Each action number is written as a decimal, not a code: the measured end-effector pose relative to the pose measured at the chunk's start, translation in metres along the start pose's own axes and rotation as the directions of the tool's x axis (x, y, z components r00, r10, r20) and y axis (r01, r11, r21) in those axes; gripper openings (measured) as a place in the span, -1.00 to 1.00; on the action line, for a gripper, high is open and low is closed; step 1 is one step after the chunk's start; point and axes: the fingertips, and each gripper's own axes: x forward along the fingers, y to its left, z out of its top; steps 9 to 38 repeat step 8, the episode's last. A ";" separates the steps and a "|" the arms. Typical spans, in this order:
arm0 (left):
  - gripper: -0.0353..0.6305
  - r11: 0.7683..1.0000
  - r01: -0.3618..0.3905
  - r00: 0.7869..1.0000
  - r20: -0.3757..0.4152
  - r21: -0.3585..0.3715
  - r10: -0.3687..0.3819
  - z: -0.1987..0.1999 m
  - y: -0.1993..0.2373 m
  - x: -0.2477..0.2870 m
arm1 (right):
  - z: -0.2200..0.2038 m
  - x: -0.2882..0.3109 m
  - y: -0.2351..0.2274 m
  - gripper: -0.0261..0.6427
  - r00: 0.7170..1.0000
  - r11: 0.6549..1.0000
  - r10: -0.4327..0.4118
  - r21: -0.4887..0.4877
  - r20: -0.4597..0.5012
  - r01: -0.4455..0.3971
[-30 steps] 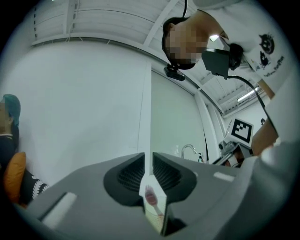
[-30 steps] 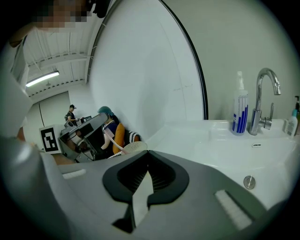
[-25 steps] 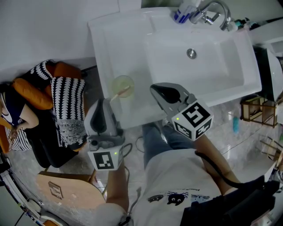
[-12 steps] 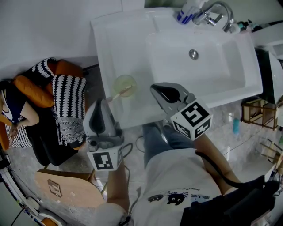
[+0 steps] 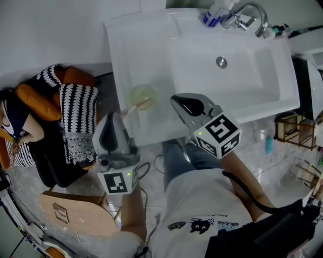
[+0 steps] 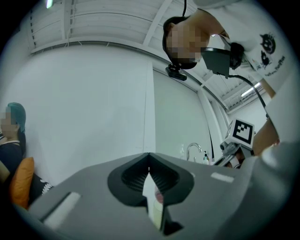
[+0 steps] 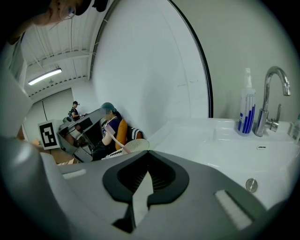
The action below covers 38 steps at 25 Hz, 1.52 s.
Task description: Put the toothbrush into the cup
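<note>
1. The left hand-held gripper (image 5: 114,117) is held low, just off the front edge of the tabletop (image 5: 132,48). It is clenched tight, with its tips pressed together.
2. The right hand-held gripper (image 5: 175,99) is clenched too, and nothing is gripped in it. It is held over the front edge of the tabletop, to the right of the cup (image 5: 142,95).
3. The toothbrush (image 5: 132,107) is stood in the cup and is leaned to one side. Its pink handle is pointed out toward the left hand-held gripper, and its end is seen just beside those tips. It cannot be told if the handle is touched by them.
4. The pale yellow, see-through cup is set on the flat white tabletop, to the left of the sink (image 5: 247,75).
5. The sink is white and square. A round drain (image 5: 220,62) is seen in its middle, and a shiny tap (image 5: 252,12) and a blue and white bottle (image 5: 211,18) are placed at the back.
6. A plain white wall (image 5: 50,30) is seen beside the tabletop, and a grey, shiny stone floor (image 5: 282,156) is spread below.
7. An orange cushion (image 5: 33,104) and a black and white cloth (image 5: 76,118) are seen at the left. A wooden rack (image 5: 292,126) is stood on the floor at the right.
</note>
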 end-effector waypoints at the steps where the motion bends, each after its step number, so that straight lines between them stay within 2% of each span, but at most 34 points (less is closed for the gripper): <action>1: -0.89 1.000 -0.002 1.000 -0.002 0.000 0.002 0.000 0.001 0.000 | 0.001 0.000 0.000 -0.92 1.000 1.000 0.002 -0.001 0.001 -0.002; 38: -0.89 1.000 -0.019 1.000 -0.006 -0.002 0.019 0.001 0.004 -0.003 | 0.001 0.002 0.002 -0.92 1.000 1.000 0.009 -0.004 -0.004 -0.009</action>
